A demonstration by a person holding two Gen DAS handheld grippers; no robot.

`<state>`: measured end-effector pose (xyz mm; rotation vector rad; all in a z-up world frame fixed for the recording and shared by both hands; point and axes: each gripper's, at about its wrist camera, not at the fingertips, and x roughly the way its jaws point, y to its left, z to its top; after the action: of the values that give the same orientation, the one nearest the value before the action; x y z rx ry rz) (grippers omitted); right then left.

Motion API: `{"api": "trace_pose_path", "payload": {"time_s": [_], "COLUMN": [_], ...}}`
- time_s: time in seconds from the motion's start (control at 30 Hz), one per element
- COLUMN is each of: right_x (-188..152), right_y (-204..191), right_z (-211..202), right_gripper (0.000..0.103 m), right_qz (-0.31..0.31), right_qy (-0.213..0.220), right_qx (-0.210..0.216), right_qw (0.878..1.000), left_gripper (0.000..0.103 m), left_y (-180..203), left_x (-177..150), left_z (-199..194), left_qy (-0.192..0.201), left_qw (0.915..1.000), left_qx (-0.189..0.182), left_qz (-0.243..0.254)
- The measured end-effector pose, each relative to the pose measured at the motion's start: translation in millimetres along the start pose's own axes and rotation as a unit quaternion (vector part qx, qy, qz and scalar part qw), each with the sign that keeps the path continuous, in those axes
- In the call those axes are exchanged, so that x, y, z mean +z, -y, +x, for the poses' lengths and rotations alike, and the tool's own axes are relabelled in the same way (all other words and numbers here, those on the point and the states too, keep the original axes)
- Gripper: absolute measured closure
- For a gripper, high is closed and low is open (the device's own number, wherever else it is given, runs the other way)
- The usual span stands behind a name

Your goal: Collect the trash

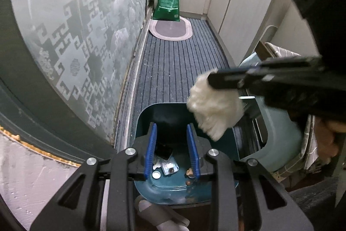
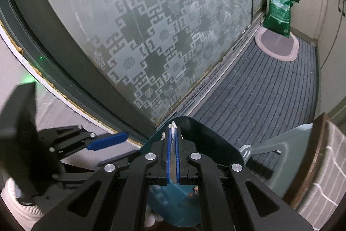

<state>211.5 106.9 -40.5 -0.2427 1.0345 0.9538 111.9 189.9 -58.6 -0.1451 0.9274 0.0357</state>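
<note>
Presently the right claw (image 2: 172, 140), pressed onto a crumpled white paper wad (image 1: 214, 105), hangs over the open teal plastic bin (image 1: 164, 109). Left claw (image 1: 172, 148) spread, empty. Next: release squarely above the opening.

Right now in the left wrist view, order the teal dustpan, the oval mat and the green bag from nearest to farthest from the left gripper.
1. Teal dustpan: directly under the left gripper.
2. Oval mat: far down the striped carpet.
3. Green bag: standing at the mat's far end, by the cabinets.
</note>
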Motion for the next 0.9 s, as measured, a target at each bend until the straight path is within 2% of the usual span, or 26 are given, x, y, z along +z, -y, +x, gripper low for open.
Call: {"api": "trace_pose_path", "payload": {"time_s": [0.4, 0.47, 0.53, 0.57, 0.9], "right_x": [-15, -19, -23, -25, -45], "right_y": [-8, -7, -7, -7, -13], "right_z": [36, 38, 39, 39, 21], "right_gripper": [0.098, 0.094, 0.075, 0.072, 0.07], "right_qz": [-0.006, -0.009, -0.012, -0.014, -0.03], "right_qy": [-0.072, -0.08, -0.086, -0.088, -0.085], "right_qx": [-0.002, -0.011, -0.019, -0.022, -0.028], "right_qw": [0.997, 0.997, 0.996, 0.996, 0.996], "left_gripper": [0.082, 0.083, 0.083, 0.083, 0.083], "left_y": [1, 3, 5, 6, 4], "left_x": [7, 8, 9, 9, 15], "left_z": [-40, -46, -51, -53, -84], "left_qy": [0.044, 0.051, 0.056, 0.058, 0.088], "left_qw": [0.999, 0.9987, 0.9984, 0.9983, 0.996], "left_qx": [0.0, -0.002, -0.002, 0.0, 0.007], "left_qz": [-0.003, 0.0, 0.003, 0.005, -0.015]}}
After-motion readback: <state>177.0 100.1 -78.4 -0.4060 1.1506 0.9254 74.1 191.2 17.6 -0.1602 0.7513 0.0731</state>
